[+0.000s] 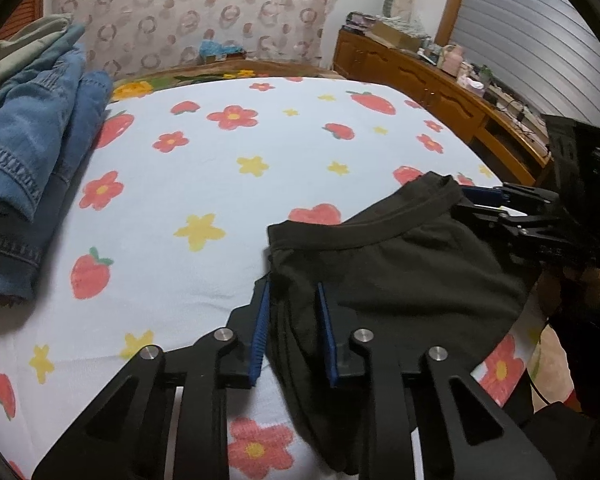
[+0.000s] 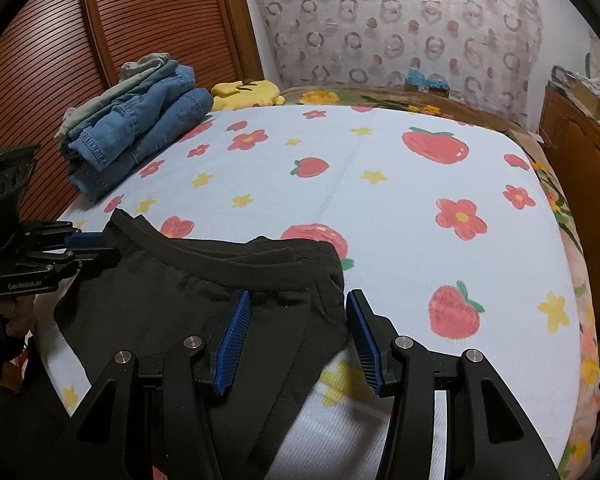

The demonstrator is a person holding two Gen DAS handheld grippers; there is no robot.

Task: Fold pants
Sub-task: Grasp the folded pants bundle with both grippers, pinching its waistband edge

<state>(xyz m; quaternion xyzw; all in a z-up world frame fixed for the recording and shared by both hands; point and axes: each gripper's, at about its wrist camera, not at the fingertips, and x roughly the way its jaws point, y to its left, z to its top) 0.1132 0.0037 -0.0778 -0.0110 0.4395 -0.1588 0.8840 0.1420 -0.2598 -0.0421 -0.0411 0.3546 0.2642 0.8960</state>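
Beside the folded jeans, black pants lie on the bed; left tongs seemingly pinch their waistband, right tongs half-open astride it.

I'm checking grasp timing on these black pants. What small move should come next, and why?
Probably closing the right gripper on the waist corner of the black pants. Its blue pads stand apart with the fabric between them, not pinched, while the left gripper looks narrowed around the other corner. With both corners held, the waistband could be lifted evenly off the bedsheet.
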